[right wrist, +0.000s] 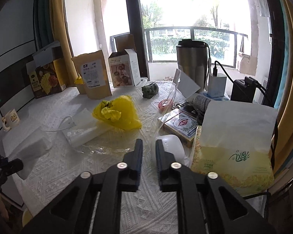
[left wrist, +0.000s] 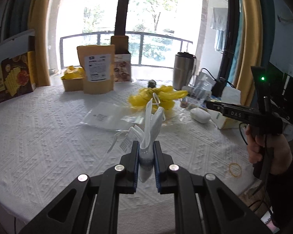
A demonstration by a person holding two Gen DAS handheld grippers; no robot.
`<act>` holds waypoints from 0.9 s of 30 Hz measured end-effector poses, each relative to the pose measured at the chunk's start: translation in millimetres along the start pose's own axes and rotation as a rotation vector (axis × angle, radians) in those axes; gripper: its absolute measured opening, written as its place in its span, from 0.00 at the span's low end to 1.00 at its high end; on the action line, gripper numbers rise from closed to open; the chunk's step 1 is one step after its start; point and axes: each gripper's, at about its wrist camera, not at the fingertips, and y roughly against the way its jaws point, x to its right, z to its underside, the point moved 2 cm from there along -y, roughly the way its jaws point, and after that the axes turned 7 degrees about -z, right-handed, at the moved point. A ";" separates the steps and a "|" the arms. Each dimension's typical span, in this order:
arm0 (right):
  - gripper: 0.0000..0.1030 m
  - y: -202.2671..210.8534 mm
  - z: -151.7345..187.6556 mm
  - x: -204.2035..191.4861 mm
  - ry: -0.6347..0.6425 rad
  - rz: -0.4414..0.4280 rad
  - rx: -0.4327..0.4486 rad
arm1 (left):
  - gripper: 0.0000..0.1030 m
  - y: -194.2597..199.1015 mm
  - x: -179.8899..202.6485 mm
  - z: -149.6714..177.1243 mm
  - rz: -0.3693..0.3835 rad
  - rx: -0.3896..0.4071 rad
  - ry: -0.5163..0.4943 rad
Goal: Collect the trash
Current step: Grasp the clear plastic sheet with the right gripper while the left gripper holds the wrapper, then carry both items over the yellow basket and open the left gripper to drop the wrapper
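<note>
In the left wrist view my left gripper is shut on a folded white face mask, which stands up out of the jaws above the white tablecloth. Beyond it lie a crumpled yellow plastic bag and a clear plastic sleeve. In the right wrist view my right gripper is open by a narrow gap with nothing between its fingers. It hovers just short of the yellow bag and crinkled clear film. A white oval case sits against its right finger. A hand holds that gripper.
At the back stand a kraft pouch, printed boxes and a steel tumbler. A tissue pack, a card box and chargers crowd the right side. A rubber band lies near the right edge, a mug far left.
</note>
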 end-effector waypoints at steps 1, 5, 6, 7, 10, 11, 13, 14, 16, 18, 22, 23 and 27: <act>0.31 -3.8 -1.2 0.5 0.001 0.000 -0.007 | 0.12 1.4 -5.4 1.8 -0.010 0.013 0.008; 0.32 -22.4 -6.6 5.4 0.006 0.022 -0.019 | 0.12 -4.8 -27.2 8.5 -0.063 0.022 0.047; 0.32 -28.8 -8.4 9.1 -0.004 0.027 -0.028 | 0.12 -7.1 -32.3 9.9 -0.067 0.023 0.059; 0.32 -32.8 -10.3 12.1 -0.017 0.026 -0.036 | 0.12 -9.5 -36.6 11.0 -0.073 0.021 0.067; 0.32 -40.6 -15.8 20.1 -0.043 0.049 -0.045 | 0.12 -14.3 -46.6 13.3 -0.084 0.016 0.080; 0.32 -41.9 -17.4 21.2 -0.043 0.051 -0.042 | 0.12 -14.9 -49.1 13.5 -0.084 0.018 0.084; 0.32 -45.0 -19.7 21.8 -0.038 0.048 -0.038 | 0.12 -14.3 -52.1 14.0 -0.081 0.027 0.089; 0.32 -46.5 -20.3 21.6 -0.038 0.035 -0.038 | 0.12 -13.7 -52.4 14.3 -0.082 0.032 0.090; 0.08 -48.4 -21.6 18.7 -0.033 0.015 -0.037 | 0.12 -13.8 -52.9 15.5 -0.083 0.035 0.100; 0.05 -44.6 -21.5 13.6 -0.017 0.011 -0.019 | 0.12 -12.4 -50.7 17.3 -0.080 0.031 0.105; 0.02 -25.2 -19.8 1.9 0.014 0.013 0.018 | 0.12 -1.6 -45.6 19.5 -0.072 0.043 0.101; 0.02 -20.1 -19.5 0.0 0.019 0.015 0.024 | 0.12 1.6 -44.8 19.5 -0.072 0.045 0.101; 0.02 9.7 -19.6 -11.2 0.046 0.025 0.066 | 0.12 19.1 -43.5 21.5 -0.073 0.066 0.100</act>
